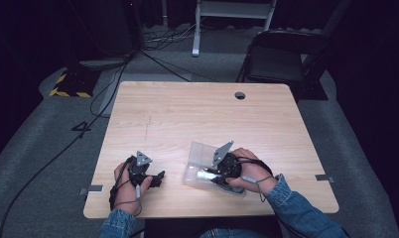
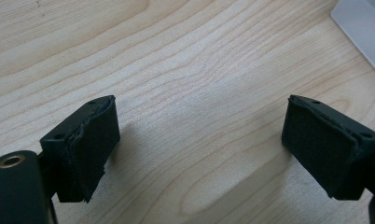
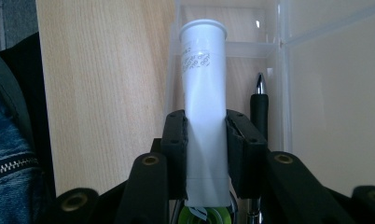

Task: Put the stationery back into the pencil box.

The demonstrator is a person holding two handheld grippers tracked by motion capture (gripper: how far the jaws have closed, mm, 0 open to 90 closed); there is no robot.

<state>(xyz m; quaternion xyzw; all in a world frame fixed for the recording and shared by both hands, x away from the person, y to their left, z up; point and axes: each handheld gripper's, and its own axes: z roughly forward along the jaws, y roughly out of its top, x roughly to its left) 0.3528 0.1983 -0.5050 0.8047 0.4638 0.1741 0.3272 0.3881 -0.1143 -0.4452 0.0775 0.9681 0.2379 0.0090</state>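
High view dim, grainy, surroundings near black; table [image 1: 197,114] evenly lit from above. Gripper views bright, sharp; soft shadows under left gripper [image 2: 199,154] jaws; small glare spot on box [image 3: 325,70].

I found most of the wooden table [image 1: 197,111] bare and passable, its far half broken only by a small round hole [image 1: 240,95] near the back edge. The one obstacle was the clear plastic box [image 1: 200,153] with its raised lid, sitting near the front edge just right of my left gripper [image 1: 158,179], whose jaws stood wide apart over bare wood. Inside the box, room was tight: the white tube [image 3: 203,93] clamped in my right gripper [image 3: 205,154] lay close beside a black pen [image 3: 259,109] and the clear walls.
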